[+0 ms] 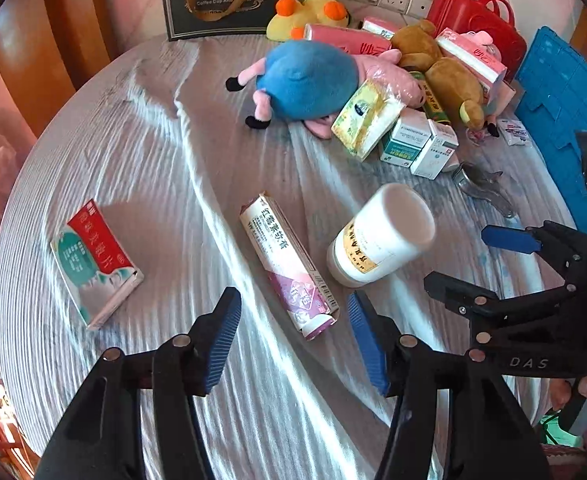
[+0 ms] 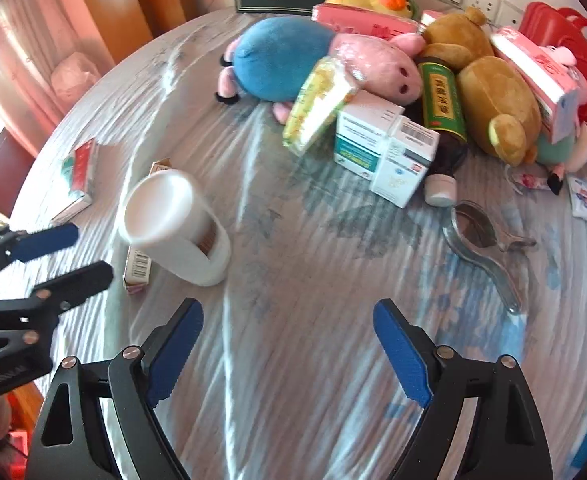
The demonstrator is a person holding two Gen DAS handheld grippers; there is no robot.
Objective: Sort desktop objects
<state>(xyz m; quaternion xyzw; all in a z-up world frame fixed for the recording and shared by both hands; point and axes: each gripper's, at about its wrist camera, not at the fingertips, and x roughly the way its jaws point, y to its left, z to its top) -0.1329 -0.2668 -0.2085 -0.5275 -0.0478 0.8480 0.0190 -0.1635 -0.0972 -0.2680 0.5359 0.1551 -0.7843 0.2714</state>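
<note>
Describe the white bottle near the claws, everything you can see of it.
The white bottle is opaque plastic with a yellow label bearing dark print. It lies tilted on the tablecloth, one flat white end raised toward the cameras. Its low end sits on or against the long box. Neither claw touches it.

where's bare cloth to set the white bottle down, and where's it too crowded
Free: the wide stretch of cloth between the red-green box and the blue plush, and the patch in front of the right hand-held gripper, left of the spoon. Crowded: the far pile of plush toys and medicine boxes.
</note>
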